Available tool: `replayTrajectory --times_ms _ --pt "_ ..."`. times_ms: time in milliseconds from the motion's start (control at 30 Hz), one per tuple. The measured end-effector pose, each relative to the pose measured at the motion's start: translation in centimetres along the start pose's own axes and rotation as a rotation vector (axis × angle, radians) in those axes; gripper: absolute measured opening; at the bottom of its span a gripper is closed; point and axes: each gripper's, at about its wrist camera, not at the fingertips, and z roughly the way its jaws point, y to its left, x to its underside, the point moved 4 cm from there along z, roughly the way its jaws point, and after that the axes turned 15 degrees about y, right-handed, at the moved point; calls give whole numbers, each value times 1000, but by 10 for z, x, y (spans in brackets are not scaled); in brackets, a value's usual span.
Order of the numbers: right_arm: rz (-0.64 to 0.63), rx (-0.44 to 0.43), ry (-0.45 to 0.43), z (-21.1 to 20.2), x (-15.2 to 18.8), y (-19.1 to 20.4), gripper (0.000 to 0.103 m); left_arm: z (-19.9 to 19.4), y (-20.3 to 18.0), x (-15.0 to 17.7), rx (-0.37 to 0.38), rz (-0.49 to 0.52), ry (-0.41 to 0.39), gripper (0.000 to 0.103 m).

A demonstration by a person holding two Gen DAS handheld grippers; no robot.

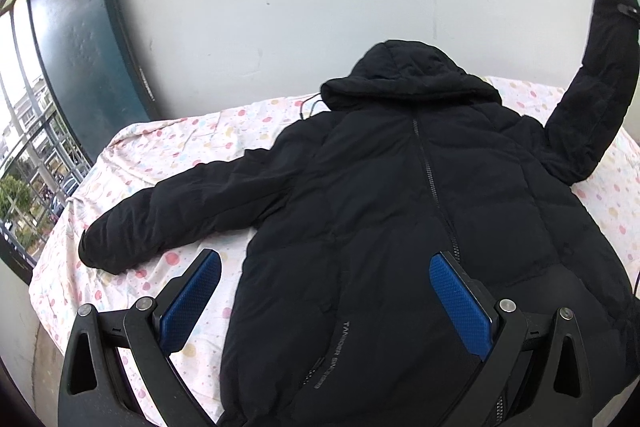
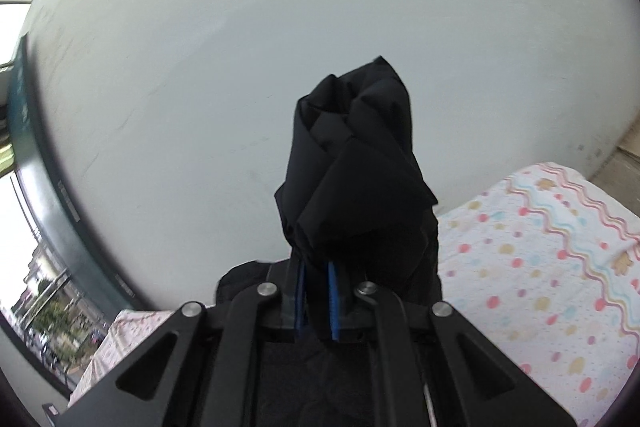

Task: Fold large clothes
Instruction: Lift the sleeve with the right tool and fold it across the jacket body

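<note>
We saw bare bed sheet [image 1: 132, 163] at the left of the frame; the jacket [image 1: 400, 207] filled the centre, the wall [image 1: 320, 7] stood behind.

left tool [image 1: 324, 283] tilted downward, jaws spread wide, empty; right tool [image 2: 318, 291] level, jaws clamped together.

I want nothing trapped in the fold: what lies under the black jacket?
The black jacket lies on a dotted pink sheet, which shows around its body and flat sleeve. Anything beneath the body is covered and cannot be seen.
</note>
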Motion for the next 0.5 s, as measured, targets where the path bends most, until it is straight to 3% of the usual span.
replayTrajectory --times_ms 267,500 --pt "-180 -95 127 55 41 103 9 0 23 3 -34 -72 13 102" --pt "-281 -134 270 106 110 172 9 -3 27 4 -66 -75 -12 102"
